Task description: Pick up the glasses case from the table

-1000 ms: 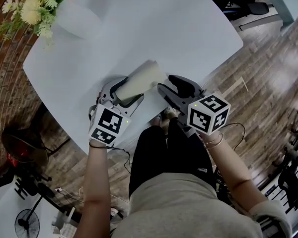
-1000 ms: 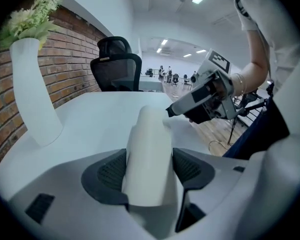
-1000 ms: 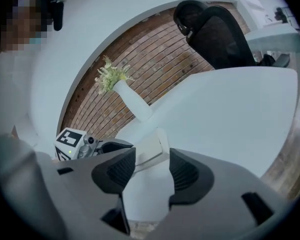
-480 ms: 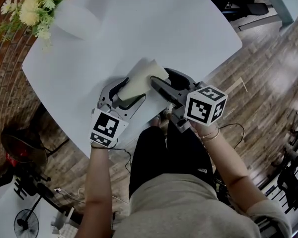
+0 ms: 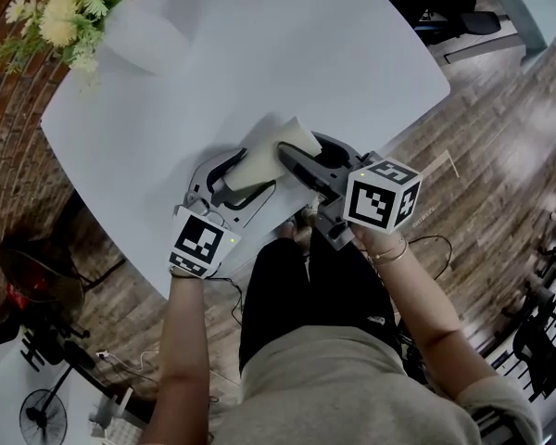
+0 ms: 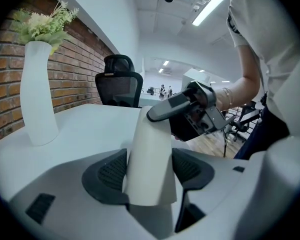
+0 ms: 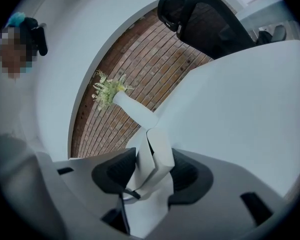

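Observation:
The glasses case is a cream folding case, lifted above the white table near its front edge. My left gripper is shut on its near end; in the left gripper view the case stands up between both pads. My right gripper reaches in from the right, and its jaws are closing round the case's far end. The right gripper view has the folded case between the two pads, touching both. From the left gripper view, the right gripper lies across the top of the case.
A white vase with pale flowers stands at the table's far left corner. A black office chair sits beyond the far right edge. The person's legs are against the table's front edge. A fan stands on the wooden floor, lower left.
My right gripper has moved left from beside the case and now has its jaws round the case's far end. The left gripper has turned slightly, still holding the case.

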Motion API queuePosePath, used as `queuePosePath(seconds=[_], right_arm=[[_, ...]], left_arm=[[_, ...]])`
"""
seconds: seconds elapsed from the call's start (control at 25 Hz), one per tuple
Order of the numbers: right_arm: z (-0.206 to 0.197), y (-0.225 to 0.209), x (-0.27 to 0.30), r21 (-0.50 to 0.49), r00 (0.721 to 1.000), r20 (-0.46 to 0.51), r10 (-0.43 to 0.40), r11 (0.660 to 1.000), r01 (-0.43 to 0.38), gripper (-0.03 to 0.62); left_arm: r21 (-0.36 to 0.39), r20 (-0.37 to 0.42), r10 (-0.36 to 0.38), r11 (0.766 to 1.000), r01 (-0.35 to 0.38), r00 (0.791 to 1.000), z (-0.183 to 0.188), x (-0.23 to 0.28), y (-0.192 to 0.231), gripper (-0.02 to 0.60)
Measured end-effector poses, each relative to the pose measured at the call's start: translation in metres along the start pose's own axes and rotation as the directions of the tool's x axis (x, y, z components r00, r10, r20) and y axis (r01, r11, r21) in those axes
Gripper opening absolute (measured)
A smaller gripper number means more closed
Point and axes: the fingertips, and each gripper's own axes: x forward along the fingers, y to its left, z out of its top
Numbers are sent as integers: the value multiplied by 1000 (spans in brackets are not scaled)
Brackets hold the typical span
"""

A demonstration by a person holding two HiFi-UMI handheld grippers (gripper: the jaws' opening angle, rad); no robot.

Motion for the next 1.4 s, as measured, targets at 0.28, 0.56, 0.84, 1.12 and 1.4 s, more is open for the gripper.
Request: queuePosePath(seconds=[0.28, 0.56, 0.84, 1.12, 1.4], right_arm=[[0, 7, -9, 18, 1000, 14, 24, 1000, -24, 177], [8, 23, -23, 54, 998, 53, 37, 998, -39, 146], [23, 37, -36, 10, 996, 84, 14, 1000, -15, 140], [46, 75, -52, -21, 985, 157, 65, 998, -63, 140], [66, 120, -71, -72, 966, 219, 140, 989, -127, 138]], left_arm=[[33, -31, 21, 999, -20, 999, 0, 2, -4, 285], [6, -32, 55, 998, -55, 998, 13, -6, -10, 285], [-124, 33, 127, 985, -122, 991, 38, -27, -6, 285], [-366, 178, 213, 921, -136, 961, 73, -64, -2, 258], [-548, 273, 297, 830, -106, 915, 101, -110, 0, 112]])
